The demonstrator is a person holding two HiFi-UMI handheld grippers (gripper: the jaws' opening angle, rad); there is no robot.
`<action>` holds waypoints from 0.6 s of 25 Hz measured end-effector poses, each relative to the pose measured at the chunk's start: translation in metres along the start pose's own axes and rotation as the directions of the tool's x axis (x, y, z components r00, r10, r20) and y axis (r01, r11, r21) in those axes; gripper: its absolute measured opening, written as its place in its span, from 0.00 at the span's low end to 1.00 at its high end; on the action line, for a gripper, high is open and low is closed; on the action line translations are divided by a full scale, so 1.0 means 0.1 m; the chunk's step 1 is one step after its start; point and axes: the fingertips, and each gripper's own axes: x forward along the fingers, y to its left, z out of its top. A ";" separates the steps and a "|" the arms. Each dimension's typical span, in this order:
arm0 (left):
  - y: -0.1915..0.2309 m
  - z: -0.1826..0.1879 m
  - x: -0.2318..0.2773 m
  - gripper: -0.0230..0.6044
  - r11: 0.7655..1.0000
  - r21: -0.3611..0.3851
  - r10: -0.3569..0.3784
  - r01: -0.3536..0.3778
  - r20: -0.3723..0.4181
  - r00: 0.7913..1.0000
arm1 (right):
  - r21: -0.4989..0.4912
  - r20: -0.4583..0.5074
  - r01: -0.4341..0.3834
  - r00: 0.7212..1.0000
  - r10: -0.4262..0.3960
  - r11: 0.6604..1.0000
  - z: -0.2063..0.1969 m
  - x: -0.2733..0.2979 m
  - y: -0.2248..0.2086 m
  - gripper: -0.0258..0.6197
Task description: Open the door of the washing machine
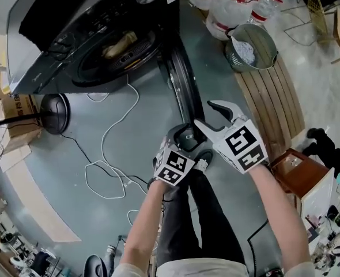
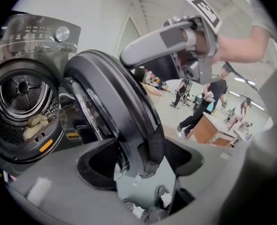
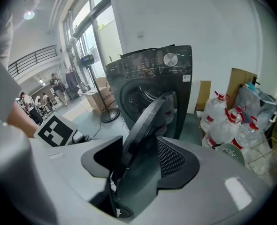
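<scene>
Two side by side, tilted down: left hand-held gripper (image 1: 185, 136) and right hand-held gripper (image 1: 208, 115), jaws apart astride the door (image 1: 180, 77).

Floor (image 1: 60, 172): grey-green and smooth. The washing machine (image 1: 89, 45) stands on it at upper left. A white cable (image 1: 102, 149) trails in loose loops from the machine's foot across bare floor. To the left I see a stand's round black base (image 1: 55, 113), cardboard boxes (image 1: 17, 111) beside it, and a flat cardboard sheet (image 1: 31, 201) lower down. To the right lies a slatted wooden platform (image 1: 274, 97), with a metal bucket (image 1: 233, 59) at its far end. Large water bottles (image 1: 227, 7) stand just beyond. A brown wooden box (image 1: 297, 172) stands by the platform's near end.
</scene>
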 end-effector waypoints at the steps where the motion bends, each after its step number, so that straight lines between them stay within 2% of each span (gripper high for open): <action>1: -0.03 0.03 0.04 0.60 1.000 0.017 -0.014 0.014 -0.005 1.000 | 0.010 0.001 0.010 1.000 -0.010 1.000 -0.02 -0.02 -0.04 0.35; 7: -0.23 0.27 0.33 0.56 0.990 0.077 -0.117 0.117 -0.011 0.993 | 0.071 0.014 0.069 0.997 -0.071 0.995 -0.08 -0.09 -0.29 0.35; 10: -0.27 0.45 0.36 0.46 0.981 0.124 -0.149 0.149 -0.002 0.989 | 0.082 0.005 0.112 0.994 -0.113 0.990 -0.12 -0.12 -0.43 0.35; 12: -0.20 0.61 0.35 0.39 0.979 0.146 -0.150 0.145 0.021 0.989 | 0.086 -0.015 0.141 0.990 -0.140 0.986 -0.13 -0.14 -0.53 0.35; 15: 0.04 0.82 0.33 0.30 0.983 0.157 -0.106 0.094 0.069 0.992 | 0.092 -0.032 0.203 0.979 -0.201 0.975 -0.08 -0.20 -0.67 0.35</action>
